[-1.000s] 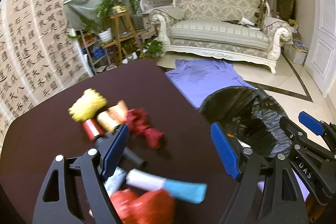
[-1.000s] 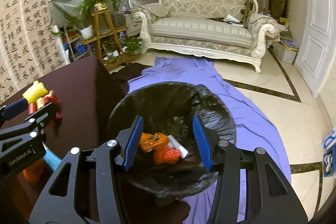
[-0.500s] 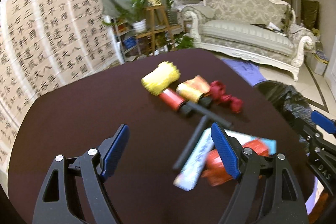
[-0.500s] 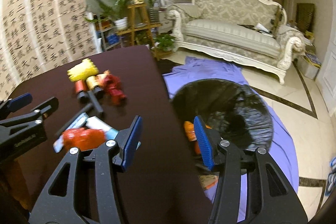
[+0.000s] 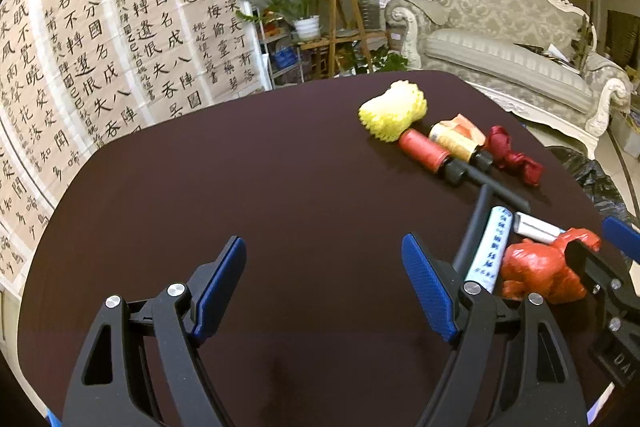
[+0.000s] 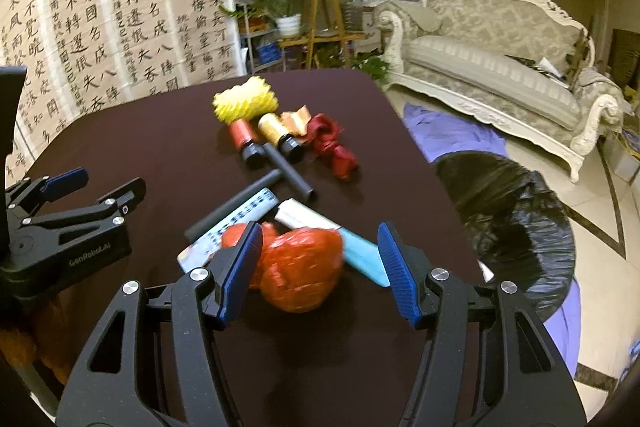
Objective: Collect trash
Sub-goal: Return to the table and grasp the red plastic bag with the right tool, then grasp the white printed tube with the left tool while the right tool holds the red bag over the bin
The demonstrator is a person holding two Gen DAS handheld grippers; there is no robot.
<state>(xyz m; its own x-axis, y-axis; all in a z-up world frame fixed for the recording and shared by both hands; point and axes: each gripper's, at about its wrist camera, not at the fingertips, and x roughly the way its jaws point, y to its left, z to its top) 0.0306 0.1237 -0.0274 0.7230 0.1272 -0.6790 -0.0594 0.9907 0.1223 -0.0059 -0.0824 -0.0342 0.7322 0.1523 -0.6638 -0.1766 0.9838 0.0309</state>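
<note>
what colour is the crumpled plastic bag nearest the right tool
Orange-red; the crumpled plastic bag shows best in the right wrist view.

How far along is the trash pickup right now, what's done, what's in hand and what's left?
Done: nothing can be confirmed; the black trash bag beside the table hides its contents. In hand: nothing. The right gripper, jaws just opening, frames the orange crumpled bag without gripping; the left gripper is open over bare table. Left: yellow foam net, thread spools, red wad, tubes, packets.
</note>
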